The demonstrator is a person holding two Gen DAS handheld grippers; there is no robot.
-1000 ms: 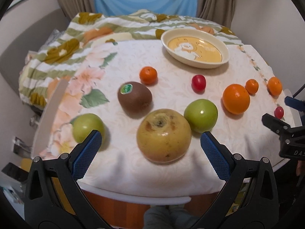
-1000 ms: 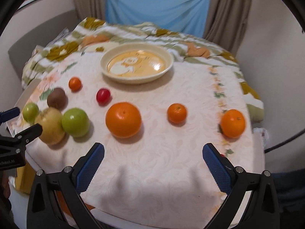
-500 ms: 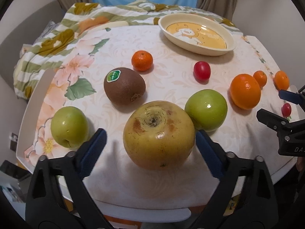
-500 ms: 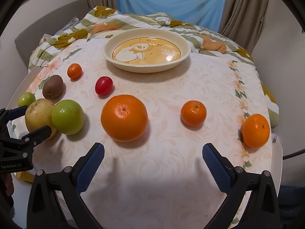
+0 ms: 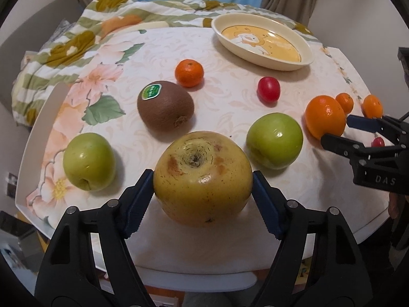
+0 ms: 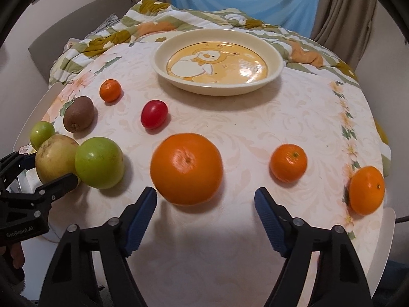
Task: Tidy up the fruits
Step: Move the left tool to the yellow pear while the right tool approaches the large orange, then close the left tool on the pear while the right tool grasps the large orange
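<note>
My left gripper [image 5: 203,192] is shut on a big yellow apple [image 5: 203,176] that rests on the table; its blue pads [image 5: 139,202] press both sides. Around it lie two green apples [image 5: 88,161] [image 5: 274,140], a kiwi [image 5: 165,108], a small mandarin [image 5: 189,73], a red cherry tomato [image 5: 268,92] and a big orange [image 5: 324,116]. My right gripper [image 6: 204,216] is open, just in front of the big orange [image 6: 186,167]. A cream plate [image 6: 218,61] with a cartoon print stands at the back, holding nothing.
Two more mandarins [image 6: 288,162] [image 6: 366,190] lie to the right on the round table with a floral cloth [image 6: 255,122]. A second small red tomato [image 5: 377,142] sits near the right edge. A striped blanket [image 5: 107,18] lies behind the table.
My left gripper moved forward and closed its pads onto the yellow apple. My right gripper moved forward and narrowed, coming up to the big orange.
</note>
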